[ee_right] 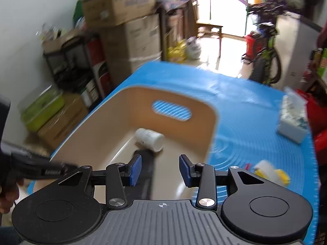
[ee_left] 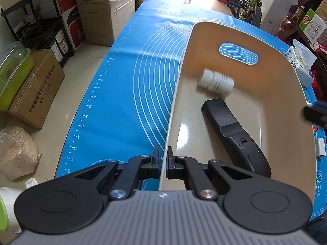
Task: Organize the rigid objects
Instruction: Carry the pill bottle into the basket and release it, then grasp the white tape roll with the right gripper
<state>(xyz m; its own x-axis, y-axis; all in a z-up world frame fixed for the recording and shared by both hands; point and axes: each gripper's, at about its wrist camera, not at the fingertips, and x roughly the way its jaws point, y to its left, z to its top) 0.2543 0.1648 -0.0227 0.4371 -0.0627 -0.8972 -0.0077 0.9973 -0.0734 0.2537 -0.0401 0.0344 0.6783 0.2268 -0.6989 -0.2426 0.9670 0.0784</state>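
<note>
We hold the left gripper (ee_left: pixel 164 164) at the bottom middle of the left wrist view, and its two black fingers are pinched tight on the thin wall of the tan bin (ee_left: pixel 265 47), down at the near left edge. The bin fills the right half of that picture and has an oval handle hole (ee_left: pixel 238 53) in its far wall. Inside it a black remote (ee_left: pixel 235 134) lies flat in the lower middle, and a white bottle (ee_left: pixel 215 81) lies on its side just past the remote's far end, looking blurry. The bin sits on a blue mat (ee_left: pixel 126 77) with white curved lines, which runs up the middle of the picture. In the right wrist view our right gripper (ee_right: pixel 160 168) is at the bottom middle, over the near part of the bin (ee_right: pixel 98 126). Its blue pads (ee_right: pixel 136 170) stand apart with nothing between them. Past them the white bottle (ee_right: pixel 150 138) lies on its side on the bin floor, and a dark bit of the remote (ee_right: pixel 148 173) shows below it. To the lower right on the mat (ee_right: pixel 245 106) there is a yellow and white thing (ee_right: pixel 271 171), too blurry to tell what it is. Farther up on the right sits a tissue pack (ee_right: pixel 293 118). At the left edge we see a hand (ee_right: pixel 9 194) behind the other black tool.
</note>
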